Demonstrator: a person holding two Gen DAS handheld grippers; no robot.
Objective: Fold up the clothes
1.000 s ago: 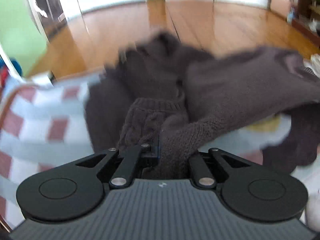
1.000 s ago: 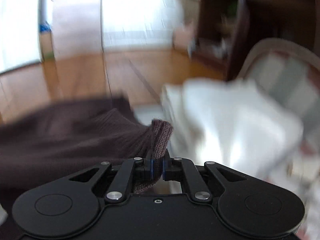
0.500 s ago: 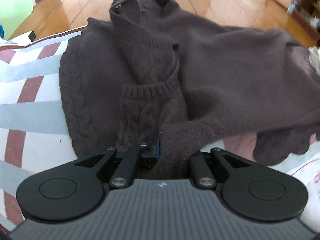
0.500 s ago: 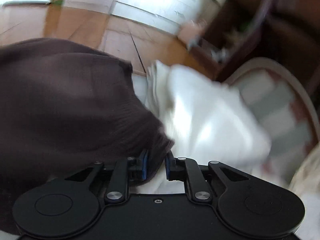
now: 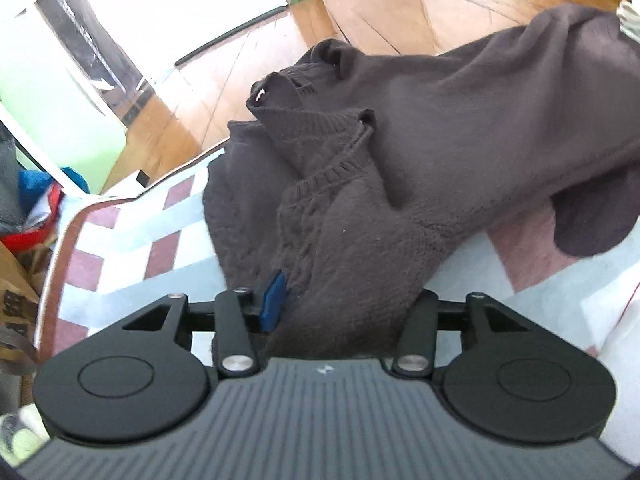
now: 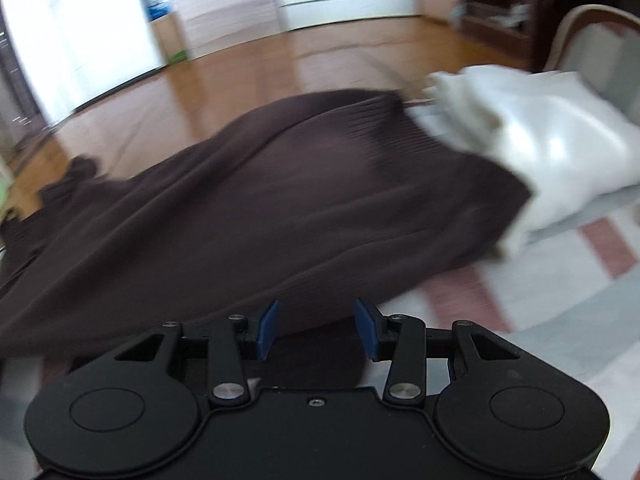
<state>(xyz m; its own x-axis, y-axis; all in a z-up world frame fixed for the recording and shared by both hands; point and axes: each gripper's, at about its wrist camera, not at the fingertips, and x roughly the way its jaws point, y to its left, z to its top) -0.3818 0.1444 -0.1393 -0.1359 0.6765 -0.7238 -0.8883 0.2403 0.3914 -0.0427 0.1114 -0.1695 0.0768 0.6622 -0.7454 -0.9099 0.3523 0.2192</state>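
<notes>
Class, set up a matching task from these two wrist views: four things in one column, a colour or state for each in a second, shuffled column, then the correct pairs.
Things
1. sweater
2. left gripper
3. right gripper
4. white laundry

Colour or state
A. jaws open, holding nothing
B. dark brown knit, spread over the checked cover
C. pale heap beside the sweater's far edge
D. has sweater fabric between its fingers

Pairs: 1-B, 2-D, 3-A, 4-C

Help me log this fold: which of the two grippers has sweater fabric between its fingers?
The left gripper: brown sweater fabric fills its gap. The right gripper stands open, nothing between its blue pads.
</notes>
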